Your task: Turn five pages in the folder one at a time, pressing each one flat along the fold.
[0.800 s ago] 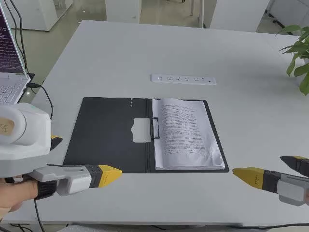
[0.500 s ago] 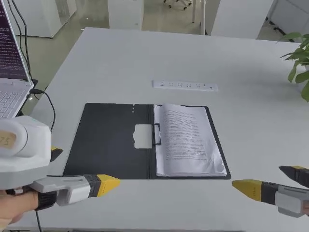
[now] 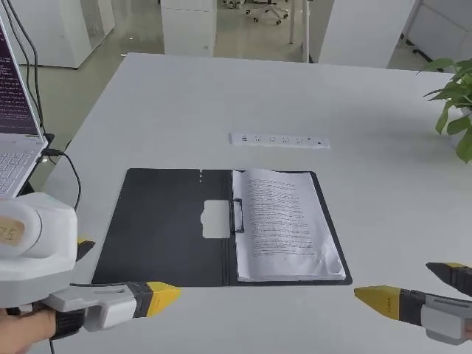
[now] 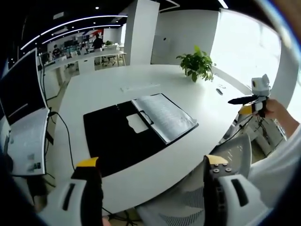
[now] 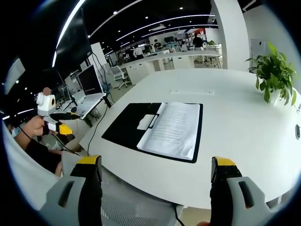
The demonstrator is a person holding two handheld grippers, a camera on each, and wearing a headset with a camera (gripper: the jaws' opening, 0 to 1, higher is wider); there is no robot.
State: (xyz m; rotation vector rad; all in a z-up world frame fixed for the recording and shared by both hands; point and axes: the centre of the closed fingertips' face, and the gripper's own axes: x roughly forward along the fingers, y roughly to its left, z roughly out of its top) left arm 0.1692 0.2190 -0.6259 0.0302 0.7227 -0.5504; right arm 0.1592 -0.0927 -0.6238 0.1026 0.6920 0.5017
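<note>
The left gripper (image 3: 125,271) and right gripper (image 3: 405,282) have drawn back a little from the near edge of the folder (image 3: 162,228), which lies as before.
On the white table (image 3: 221,96) the black folder lies open and flat. Its stack of pages (image 3: 284,225) sits on the right half, beside the clip (image 3: 237,215) at the fold. A power strip (image 3: 279,140) lies beyond it, apart. One gripper hovers off each near corner, touching nothing, each with its jaws spread wide and empty.
</note>
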